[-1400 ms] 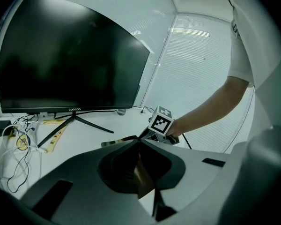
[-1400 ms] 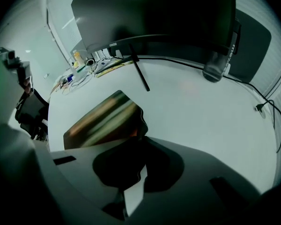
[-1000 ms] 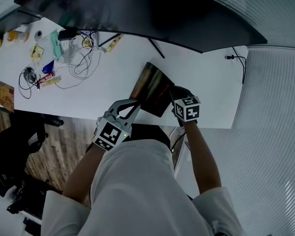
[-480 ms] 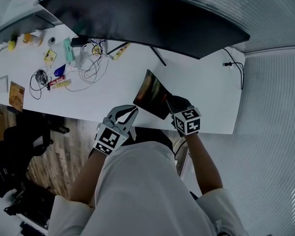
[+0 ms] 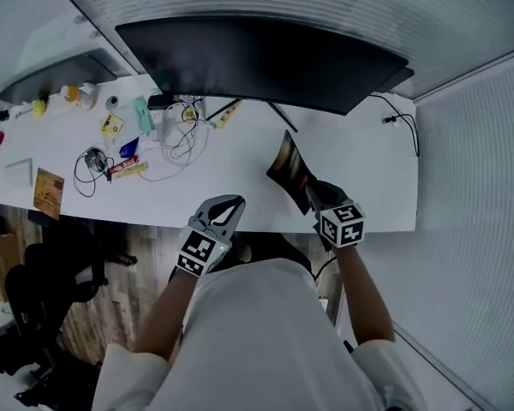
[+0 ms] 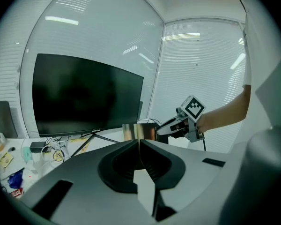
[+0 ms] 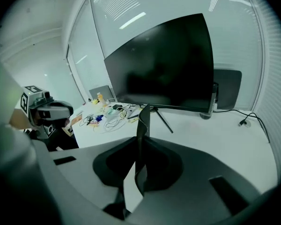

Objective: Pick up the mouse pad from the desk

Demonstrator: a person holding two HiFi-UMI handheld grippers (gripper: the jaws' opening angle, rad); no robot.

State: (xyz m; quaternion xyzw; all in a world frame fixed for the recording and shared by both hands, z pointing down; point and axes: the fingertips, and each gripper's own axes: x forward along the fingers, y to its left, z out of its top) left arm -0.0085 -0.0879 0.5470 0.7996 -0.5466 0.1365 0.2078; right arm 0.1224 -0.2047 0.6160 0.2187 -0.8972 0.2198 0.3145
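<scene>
Lifted since a second ago and tipped almost on edge: pad (image 5: 289,168), now clear of desk (image 5: 368,187), near edge clenched between right gripper's (image 5: 313,195) jaws, likely so the thin sheet cannot slip. At pad's 8 o'clock, left gripper (image 5: 226,207), closed on nothing, held aside, probably not needed.

No legible text, brand or no. in any view. Marker cubes on the left gripper (image 5: 233,204) and right gripper (image 5: 312,193) carry only b/w square code patterns, no letters or digits. Print on the mouse pad (image 5: 289,164) reads as blurred colour w/o wording, and the small packets (image 5: 111,126) and card (image 5: 47,192) on the desk (image 5: 364,174) are too small to read.
</scene>
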